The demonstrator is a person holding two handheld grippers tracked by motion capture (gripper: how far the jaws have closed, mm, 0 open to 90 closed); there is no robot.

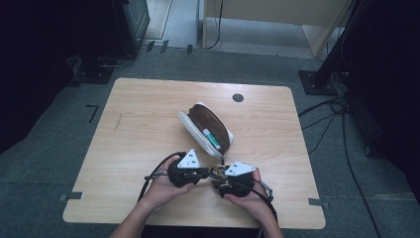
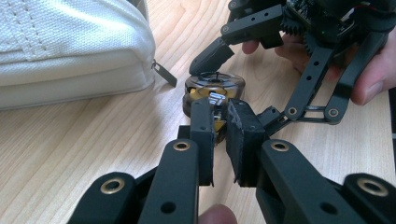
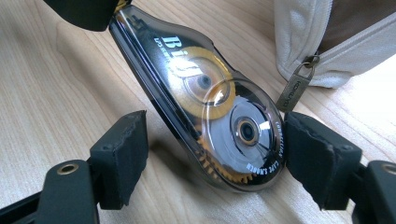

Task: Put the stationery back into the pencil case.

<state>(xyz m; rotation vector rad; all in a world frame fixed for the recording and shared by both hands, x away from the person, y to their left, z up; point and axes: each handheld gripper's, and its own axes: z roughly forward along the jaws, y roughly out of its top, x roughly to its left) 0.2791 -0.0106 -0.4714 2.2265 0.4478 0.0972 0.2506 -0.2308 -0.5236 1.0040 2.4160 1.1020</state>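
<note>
A smoky clear correction tape dispenser [image 3: 205, 98] with gold gears is held just above the wooden table [image 1: 148, 114], near its front edge. My left gripper [image 2: 222, 116] is shut on the dispenser's [image 2: 215, 86] narrow end. My right gripper [image 3: 219, 154] stands open around its round end: the right pad is right beside the shell and the left pad is clear of it. In the high view the left gripper [image 1: 210, 172] and the right gripper [image 1: 218, 174] meet tip to tip, each in a hand.
A white pencil case [image 1: 205, 128] with a brown lining lies open just beyond the grippers, a green and white item [image 1: 211, 139] inside it. Its zipper pull [image 3: 294, 86] hangs close to the dispenser. A dark round spot [image 1: 238, 97] marks the table's far side.
</note>
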